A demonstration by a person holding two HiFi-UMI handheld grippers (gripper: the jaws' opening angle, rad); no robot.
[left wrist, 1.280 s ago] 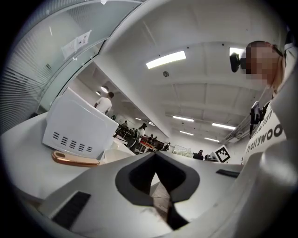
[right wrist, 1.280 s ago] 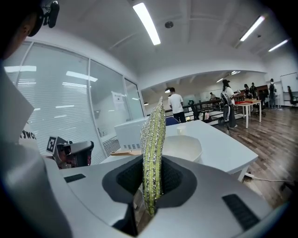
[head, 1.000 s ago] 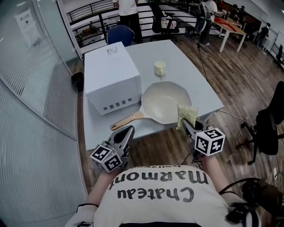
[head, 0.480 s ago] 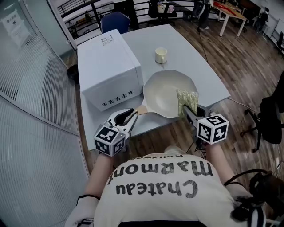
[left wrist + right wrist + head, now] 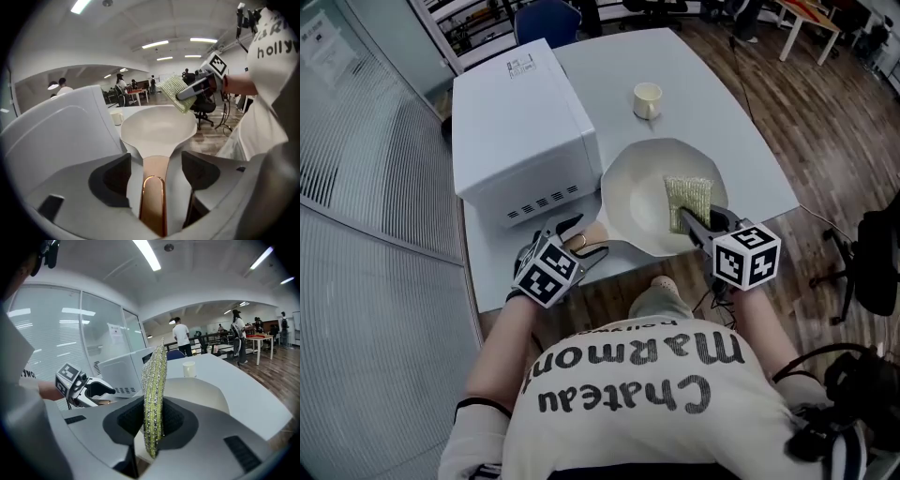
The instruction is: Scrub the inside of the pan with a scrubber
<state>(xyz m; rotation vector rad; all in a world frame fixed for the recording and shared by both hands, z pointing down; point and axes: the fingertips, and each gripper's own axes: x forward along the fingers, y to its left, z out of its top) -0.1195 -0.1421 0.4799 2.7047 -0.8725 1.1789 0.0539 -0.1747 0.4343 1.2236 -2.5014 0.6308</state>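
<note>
My right gripper [image 5: 690, 221] clamps the scrubber [image 5: 686, 199] just above the pan [image 5: 639, 187] at the desk's [image 5: 741, 159] near edge. My left gripper's [image 5: 585, 238] jaws, just opening, stand apart astride its handle [image 5: 153, 187].

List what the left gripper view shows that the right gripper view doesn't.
Left gripper view only: the pan handle lying between the left gripper's fingers, which have just been opening and don't press it. Right gripper view only: the right gripper's fingers closed on the thin edge of the scrubber. Both: the pan, the scrubber, the cup, the white box.
</note>
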